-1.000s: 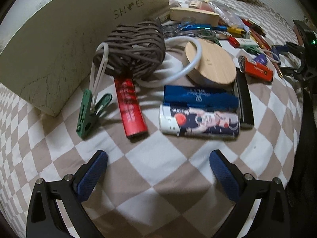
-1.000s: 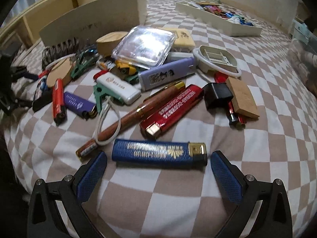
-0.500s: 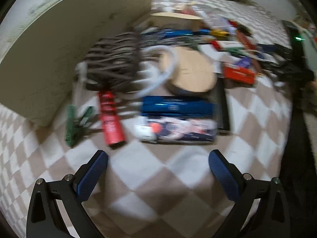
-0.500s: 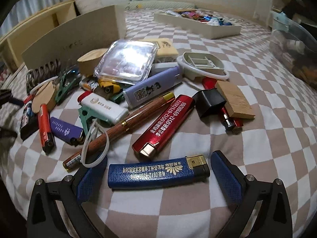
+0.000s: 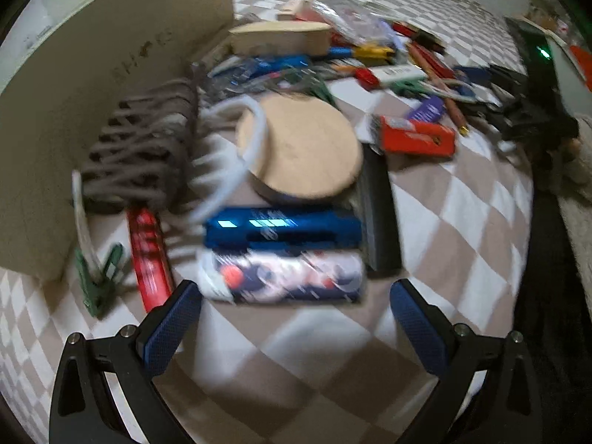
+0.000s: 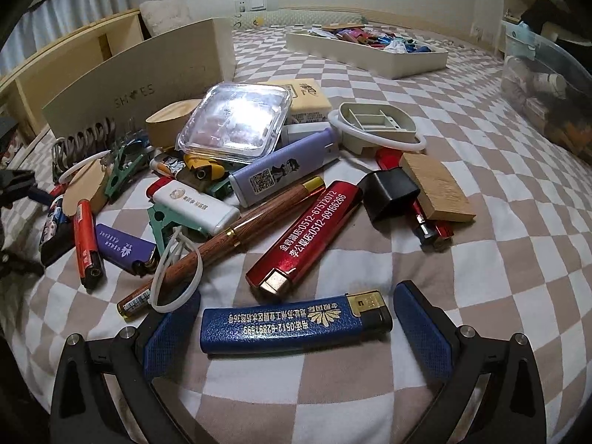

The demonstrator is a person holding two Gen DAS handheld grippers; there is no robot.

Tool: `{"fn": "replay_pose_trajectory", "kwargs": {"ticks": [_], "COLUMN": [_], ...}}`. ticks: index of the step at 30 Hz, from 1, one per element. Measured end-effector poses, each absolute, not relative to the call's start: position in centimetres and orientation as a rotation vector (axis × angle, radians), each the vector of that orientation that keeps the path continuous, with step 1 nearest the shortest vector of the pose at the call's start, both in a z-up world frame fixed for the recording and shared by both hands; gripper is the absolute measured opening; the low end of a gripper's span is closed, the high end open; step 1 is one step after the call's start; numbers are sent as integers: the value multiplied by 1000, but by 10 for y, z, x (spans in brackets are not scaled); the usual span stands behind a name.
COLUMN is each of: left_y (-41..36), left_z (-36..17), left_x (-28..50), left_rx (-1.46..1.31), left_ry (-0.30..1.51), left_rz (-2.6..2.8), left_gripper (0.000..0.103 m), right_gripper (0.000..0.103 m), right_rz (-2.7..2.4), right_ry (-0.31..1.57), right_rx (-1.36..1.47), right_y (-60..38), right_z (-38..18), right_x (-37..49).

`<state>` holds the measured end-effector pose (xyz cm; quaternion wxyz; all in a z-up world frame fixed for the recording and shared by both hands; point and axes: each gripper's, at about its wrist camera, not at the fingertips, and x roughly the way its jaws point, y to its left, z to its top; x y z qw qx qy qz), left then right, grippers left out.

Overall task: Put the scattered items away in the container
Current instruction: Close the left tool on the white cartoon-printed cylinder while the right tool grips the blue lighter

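Observation:
My right gripper (image 6: pixel 296 325) is open, its fingers either side of a blue lighter (image 6: pixel 292 323) that lies flat on the checkered cloth. Behind it lie a red lighter (image 6: pixel 307 235), a wooden pen (image 6: pixel 222 240) and a clear plastic box (image 6: pixel 236 122). My left gripper (image 5: pixel 296 318) is open, just short of a printed white lighter (image 5: pixel 285 277) with a shiny blue lighter (image 5: pixel 281 231) behind it. A beige shoe box (image 6: pixel 140 85) stands at the left; it also shows in the left wrist view (image 5: pixel 92 85).
A round wooden lid (image 5: pixel 303 151), a grey cord coil (image 5: pixel 144 155), a red lighter (image 5: pixel 150 259) and a green clip (image 5: pixel 98 288) lie near my left gripper. A white tray (image 6: pixel 370 51) of items sits far back, a clear bin (image 6: pixel 547 88) at the right.
Both grippers moved forward and lower toward the lighters. The blue lighter now lies between the right fingers. The left view is blurred by motion.

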<state>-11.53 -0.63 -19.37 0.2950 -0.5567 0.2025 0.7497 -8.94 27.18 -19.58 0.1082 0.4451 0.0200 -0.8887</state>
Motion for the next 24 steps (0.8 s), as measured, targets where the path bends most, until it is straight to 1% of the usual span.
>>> {"fn": "replay_pose_trajectory", "kwargs": {"ticks": [6, 8, 10, 13, 15, 24], "left_y": [-11, -10, -8, -7, -6, -6], "left_z": [-194, -194, -192, -192, -191, -192], "left_x": [-119, -117, -115, -112, -110, -104], "left_rx": [-1452, -1442, -1423, -1410, -1404, -1406], "left_ry": [555, 560, 564, 564, 564, 548], "left_rz": [1989, 1996, 2004, 2014, 2021, 2033], "left_gripper": [103, 99, 92, 85, 84, 84], "right_gripper": [103, 103, 103, 103, 103, 103], "right_rz": [-2613, -2614, -2620, -2619, -2617, -2610], "right_ry": [57, 51, 50, 23, 12, 15], "right_rx": [1313, 1318, 1321, 1319, 1327, 1381], "right_y": [271, 272, 271, 274, 274, 271], "right_z": [-197, -196, -196, -195, -194, -193], "right_x": [-91, -92, -93, -94, -94, -93]}}
